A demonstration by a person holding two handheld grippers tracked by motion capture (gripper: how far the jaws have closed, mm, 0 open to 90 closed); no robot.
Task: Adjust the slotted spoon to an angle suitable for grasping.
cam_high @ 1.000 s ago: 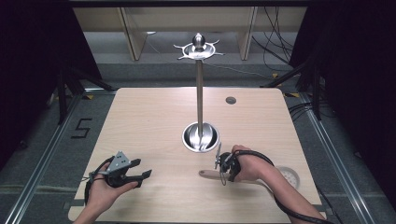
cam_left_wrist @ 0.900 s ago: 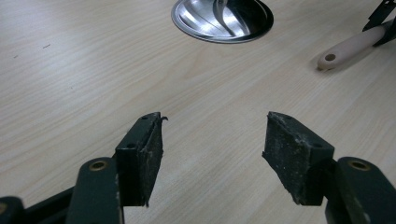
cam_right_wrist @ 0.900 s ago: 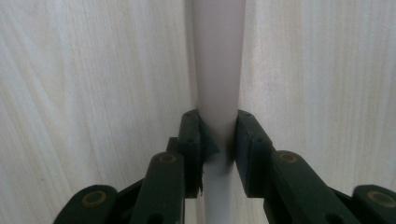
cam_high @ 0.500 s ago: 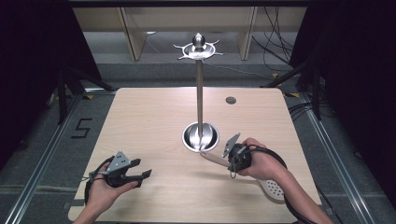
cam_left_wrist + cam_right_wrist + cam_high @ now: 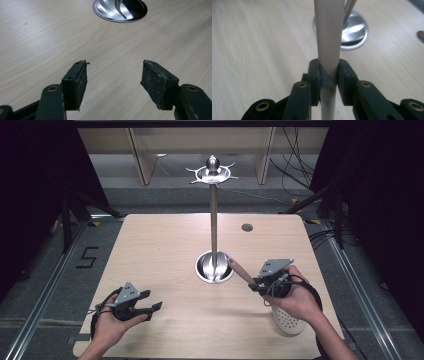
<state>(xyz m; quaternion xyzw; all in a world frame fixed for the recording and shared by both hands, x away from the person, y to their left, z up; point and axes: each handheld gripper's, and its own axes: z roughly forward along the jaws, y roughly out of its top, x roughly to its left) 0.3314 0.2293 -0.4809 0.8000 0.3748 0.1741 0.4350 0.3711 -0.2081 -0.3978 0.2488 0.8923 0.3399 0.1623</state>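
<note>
High view: spoon handle (image 5: 241, 270) lifted off table (image 5: 165, 250) since before
Right tool (image 5: 256, 285): pinching spoon handle
Left tool (image 5: 152, 304): spread, holding nothing
Next: hanging on stand (image 5: 214, 220)

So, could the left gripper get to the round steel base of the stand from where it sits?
Probably yes: the left gripper is open, and bare wooden table lies between it and the round steel base.

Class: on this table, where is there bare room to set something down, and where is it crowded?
The table is bare left of the stand, and in front of it between the left gripper and right gripper. The near right is crowded: that gripper holds a slotted spoon by its handle, close to the stand.
</note>
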